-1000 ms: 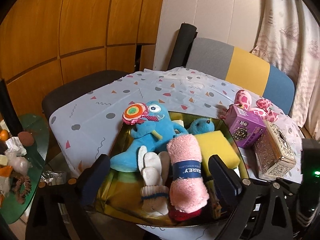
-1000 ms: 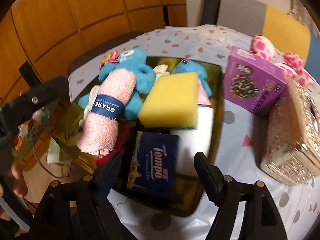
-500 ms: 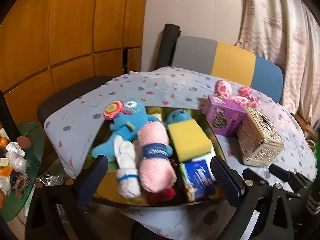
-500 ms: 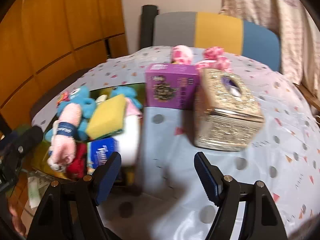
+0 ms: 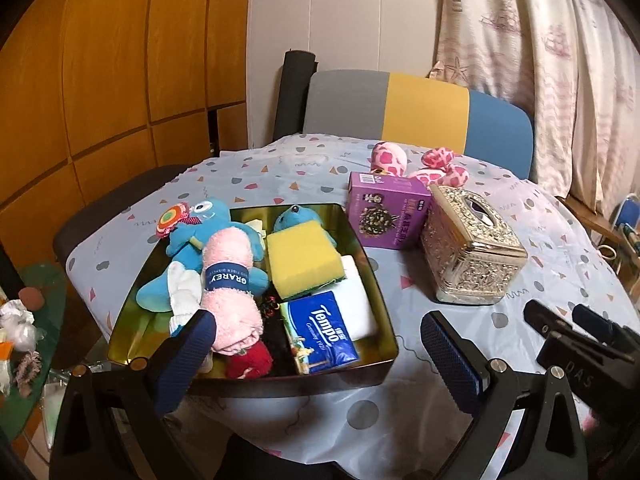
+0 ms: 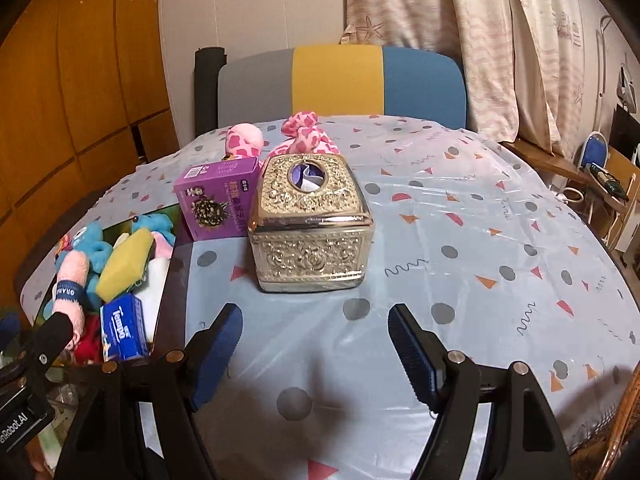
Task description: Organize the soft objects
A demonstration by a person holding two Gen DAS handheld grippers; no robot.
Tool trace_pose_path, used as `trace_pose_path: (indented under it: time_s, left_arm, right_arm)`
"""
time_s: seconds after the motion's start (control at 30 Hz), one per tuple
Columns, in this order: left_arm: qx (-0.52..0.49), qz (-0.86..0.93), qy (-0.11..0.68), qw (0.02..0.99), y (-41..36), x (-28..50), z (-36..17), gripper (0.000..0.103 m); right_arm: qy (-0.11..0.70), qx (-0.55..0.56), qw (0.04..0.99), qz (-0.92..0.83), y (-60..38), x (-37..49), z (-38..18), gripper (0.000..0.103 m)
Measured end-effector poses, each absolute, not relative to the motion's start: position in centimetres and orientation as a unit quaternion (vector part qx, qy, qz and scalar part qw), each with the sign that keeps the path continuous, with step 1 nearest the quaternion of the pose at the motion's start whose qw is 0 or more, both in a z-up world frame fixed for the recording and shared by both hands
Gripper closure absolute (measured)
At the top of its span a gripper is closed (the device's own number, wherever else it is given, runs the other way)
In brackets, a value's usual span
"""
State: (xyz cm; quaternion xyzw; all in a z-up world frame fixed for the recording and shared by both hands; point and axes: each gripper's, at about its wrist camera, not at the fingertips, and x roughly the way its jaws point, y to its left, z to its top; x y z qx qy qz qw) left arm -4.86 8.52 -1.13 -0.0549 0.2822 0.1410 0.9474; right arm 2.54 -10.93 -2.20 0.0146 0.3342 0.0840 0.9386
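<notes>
A gold tray (image 5: 372, 276) on the table's left holds a blue plush toy (image 5: 200, 236), a rolled pink towel (image 5: 230, 280), white socks (image 5: 182, 292), a yellow sponge (image 5: 300, 258), a blue Tempo tissue pack (image 5: 322, 332) and a red soft item (image 5: 250, 362). A pink spotted plush (image 5: 420, 166) lies on the table behind a purple box (image 5: 386, 210). My left gripper (image 5: 316, 352) is open and empty at the tray's near edge. My right gripper (image 6: 316, 344) is open and empty in front of the gold tissue box (image 6: 310, 224). The tray also shows in the right wrist view (image 6: 166, 292).
The tissue box (image 5: 470, 246) stands right of the tray. A grey, yellow and blue chair (image 6: 340, 84) is behind the table. A green side table (image 5: 24, 320) with clutter is at the left. Curtains (image 6: 480, 40) hang at the back right.
Both grippers have pulled back and swung right. The right gripper moved from over the tray to face the tissue box. The tray's contents have not moved.
</notes>
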Motion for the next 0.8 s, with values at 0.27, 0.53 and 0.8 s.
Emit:
trace_pose_path:
  time_s: [0.27, 0.53, 0.8]
  left_arm:
    - [-0.065, 0.155, 0.278, 0.946, 9.0, -5.4, -0.7, 0.0]
    - [-0.073, 0.154, 0.284, 0.944, 9.5, -5.4, -1.0, 0.0]
    - [-0.077, 0.155, 0.289, 0.941, 9.8, -5.2, -1.3, 0.0]
  right_arm:
    - [0.33, -0.001, 0.937, 0.113, -9.2, 1.4, -2.2, 0.026]
    - [0.334, -0.007, 0.936, 0.115, -8.6, 1.3, -2.3, 0.026]
    - [0.337, -0.012, 0.934, 0.116, -8.2, 1.3, -2.5, 0.026]
